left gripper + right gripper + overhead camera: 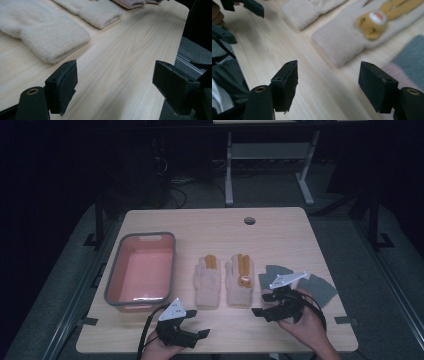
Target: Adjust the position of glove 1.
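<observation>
Two cream gloves with orange fingers lie side by side mid-table: the left glove (207, 282) and the right glove (239, 281), which bears an orange animal face (372, 22). Grey gloves (320, 289) lie at the right, partly under my right hand. My left gripper (202, 334) rests near the front edge, open and empty, jaws pointing right, with the nearest cream cuff (50, 37) just ahead of it. My right gripper (257, 312) is open and empty, jaws pointing left, below the cuff (342, 42) of the right cream glove.
A pink bin with a grey rim (116, 272) stands at the left, nothing in it. A cable hole (249, 220) sits near the table's far edge. Bare wood lies between the two grippers. Beyond the table are dark floor and a desk frame (229, 175).
</observation>
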Motion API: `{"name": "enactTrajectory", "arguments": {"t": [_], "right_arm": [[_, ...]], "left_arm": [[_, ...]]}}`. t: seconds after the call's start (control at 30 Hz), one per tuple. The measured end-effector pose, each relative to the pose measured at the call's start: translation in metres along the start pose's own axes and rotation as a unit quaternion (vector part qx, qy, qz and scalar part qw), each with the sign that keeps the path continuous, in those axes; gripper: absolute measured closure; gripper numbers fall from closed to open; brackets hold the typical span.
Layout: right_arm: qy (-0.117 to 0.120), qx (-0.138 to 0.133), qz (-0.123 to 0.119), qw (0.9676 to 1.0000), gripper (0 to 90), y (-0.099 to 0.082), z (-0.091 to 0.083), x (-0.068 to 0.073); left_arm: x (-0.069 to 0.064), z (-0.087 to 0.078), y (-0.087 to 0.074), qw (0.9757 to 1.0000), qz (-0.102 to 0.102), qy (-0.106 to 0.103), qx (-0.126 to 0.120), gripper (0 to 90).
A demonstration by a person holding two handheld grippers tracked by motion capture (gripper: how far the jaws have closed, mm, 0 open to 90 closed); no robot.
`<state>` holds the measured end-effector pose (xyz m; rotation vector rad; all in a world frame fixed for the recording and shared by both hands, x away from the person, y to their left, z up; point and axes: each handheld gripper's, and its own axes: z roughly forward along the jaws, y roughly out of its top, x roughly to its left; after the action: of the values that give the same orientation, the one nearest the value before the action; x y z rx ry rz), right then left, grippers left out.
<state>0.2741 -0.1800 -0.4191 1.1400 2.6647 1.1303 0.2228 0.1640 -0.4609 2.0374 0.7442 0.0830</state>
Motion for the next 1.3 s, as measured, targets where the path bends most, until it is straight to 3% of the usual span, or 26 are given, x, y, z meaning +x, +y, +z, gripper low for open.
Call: {"name": "enactTrajectory", "arguments": {"t": [0.57, 0.7, 1.07, 1.3], "right_arm": [[-0.01, 0.044, -0.046, 0.9979, 34.7, 0.069, 0.025, -0.012], [-0.01, 0.056, -0.045, 0.9974, 35.0, 0.08, 0.034, -0.016], [-0.028, 0.091, -0.03, 0.995, 40.9, 0.09, 0.061, -0.036], [-0.06, 0.114, -0.029, 0.9912, 48.9, 0.088, 0.075, -0.042]], "left_arm": [[-0.003, 0.0, 0.001, 1.0, 0.003, -0.002, 0.0, 20.1], [-0.003, 0.0, 0.002, 1.0, 0.003, -0.004, -0.002, 20.1], [-0.005, 0.0, 0.002, 1.0, 0.001, -0.007, -0.004, 20.0], [-0.004, 0.0, 0.002, 1.0, 0.0, -0.006, -0.003, 20.0]]}}
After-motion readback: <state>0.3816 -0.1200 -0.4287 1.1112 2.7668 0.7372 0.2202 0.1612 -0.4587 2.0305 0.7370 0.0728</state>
